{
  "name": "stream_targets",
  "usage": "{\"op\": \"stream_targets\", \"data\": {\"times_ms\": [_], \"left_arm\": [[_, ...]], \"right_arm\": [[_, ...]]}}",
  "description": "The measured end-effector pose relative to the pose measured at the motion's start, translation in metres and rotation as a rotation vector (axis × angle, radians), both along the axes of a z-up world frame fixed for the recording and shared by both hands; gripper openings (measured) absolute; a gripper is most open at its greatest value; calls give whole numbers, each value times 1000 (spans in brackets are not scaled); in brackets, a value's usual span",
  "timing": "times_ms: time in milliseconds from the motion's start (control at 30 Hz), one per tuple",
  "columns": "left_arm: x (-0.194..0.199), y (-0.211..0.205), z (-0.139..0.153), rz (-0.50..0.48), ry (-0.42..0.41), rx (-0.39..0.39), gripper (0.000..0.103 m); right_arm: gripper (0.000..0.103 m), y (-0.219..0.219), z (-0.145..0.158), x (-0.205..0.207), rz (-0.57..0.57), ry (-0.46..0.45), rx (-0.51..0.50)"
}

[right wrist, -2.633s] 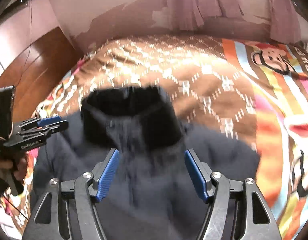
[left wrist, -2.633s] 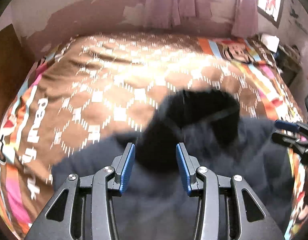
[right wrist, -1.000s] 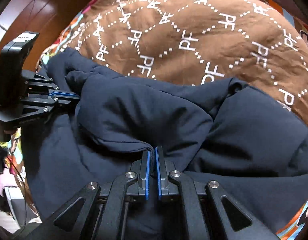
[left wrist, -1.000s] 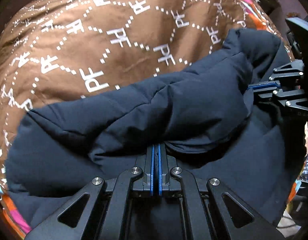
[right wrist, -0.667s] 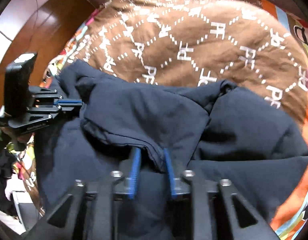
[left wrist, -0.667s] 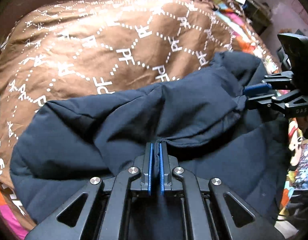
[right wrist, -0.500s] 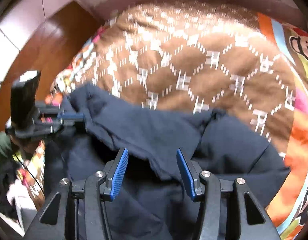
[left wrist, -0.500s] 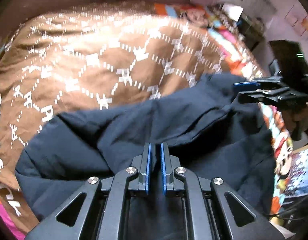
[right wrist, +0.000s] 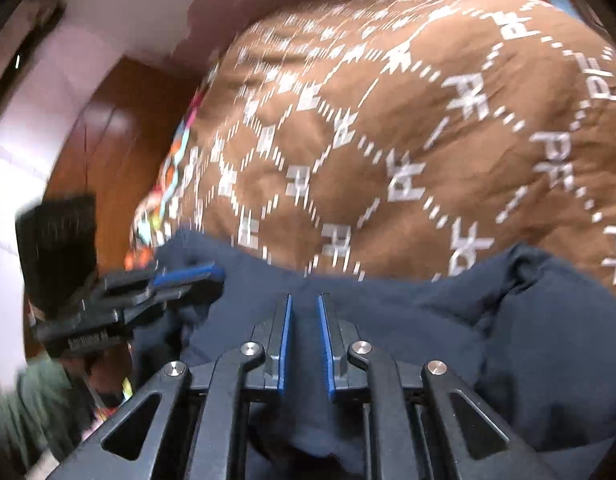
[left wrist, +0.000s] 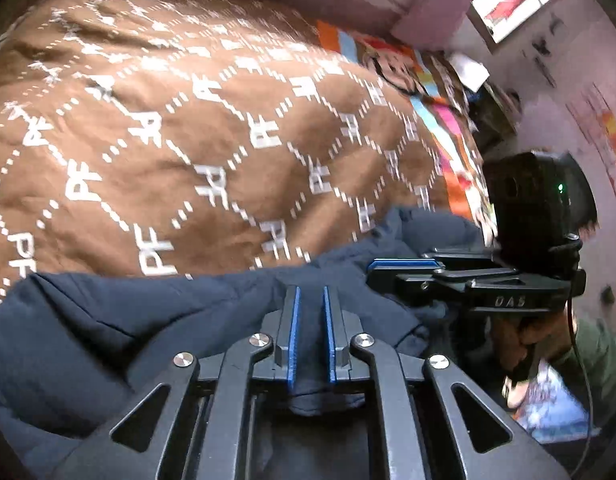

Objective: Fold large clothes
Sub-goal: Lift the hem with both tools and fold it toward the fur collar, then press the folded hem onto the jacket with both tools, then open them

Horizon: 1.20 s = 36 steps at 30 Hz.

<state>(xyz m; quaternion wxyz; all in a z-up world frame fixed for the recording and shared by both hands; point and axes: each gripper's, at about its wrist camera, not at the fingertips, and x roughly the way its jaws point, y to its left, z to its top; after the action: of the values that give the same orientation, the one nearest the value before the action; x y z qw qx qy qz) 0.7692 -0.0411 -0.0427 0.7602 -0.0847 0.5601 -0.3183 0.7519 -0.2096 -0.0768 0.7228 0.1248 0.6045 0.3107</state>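
Observation:
A dark navy padded jacket (left wrist: 107,320) lies bunched at the near edge of a bed; it also fills the lower right wrist view (right wrist: 528,340). My left gripper (left wrist: 309,300) is shut on a thick fold of the jacket held between its blue pads. My right gripper (right wrist: 304,304) is likewise shut on a fold of the jacket. The right gripper also shows in the left wrist view (left wrist: 404,268), close on the right. The left gripper shows in the right wrist view (right wrist: 187,276), close on the left.
A brown bedspread (left wrist: 187,140) with white "PF" lettering covers the bed, with bright striped fabric (left wrist: 436,120) at its far side. A wooden panel (right wrist: 107,152) stands to the left. A person's hand and green sleeve (left wrist: 548,340) hold the right gripper.
The right gripper opened half a second ago and has closed again on a jacket fold. Both grippers have come closer together, and the jacket is more bunched at the bed's near edge.

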Motion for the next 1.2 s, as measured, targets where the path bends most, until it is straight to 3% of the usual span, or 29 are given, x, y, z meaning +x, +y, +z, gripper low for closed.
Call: {"op": "stream_targets", "data": {"times_ms": [100, 233, 333, 467, 567, 833, 1033, 1200], "left_arm": [[-18, -6, -10, -100, 10, 76, 3], [-35, -5, -31, -165, 72, 206, 0], [-36, 3, -37, -153, 106, 226, 1], [-26, 0, -52, -113, 150, 248, 2], [-25, -6, -65, -92, 151, 291, 3], [-43, 1, -77, -25, 68, 275, 3], [-72, 28, -56, 14, -16, 232, 3], [-82, 34, -60, 40, 4, 256, 3]], "right_arm": [[12, 7, -12, -15, 80, 36, -53], [7, 9, -25, -30, 144, 82, -133], [0, 13, -30, -34, 163, 93, -193], [0, 21, -50, -27, 140, 151, -225], [0, 33, -65, -25, 154, 141, -264], [0, 30, -75, -35, 119, 62, -247], [0, 8, -48, -58, 60, -5, -222], [0, -2, -47, -63, 31, 24, -236]]}}
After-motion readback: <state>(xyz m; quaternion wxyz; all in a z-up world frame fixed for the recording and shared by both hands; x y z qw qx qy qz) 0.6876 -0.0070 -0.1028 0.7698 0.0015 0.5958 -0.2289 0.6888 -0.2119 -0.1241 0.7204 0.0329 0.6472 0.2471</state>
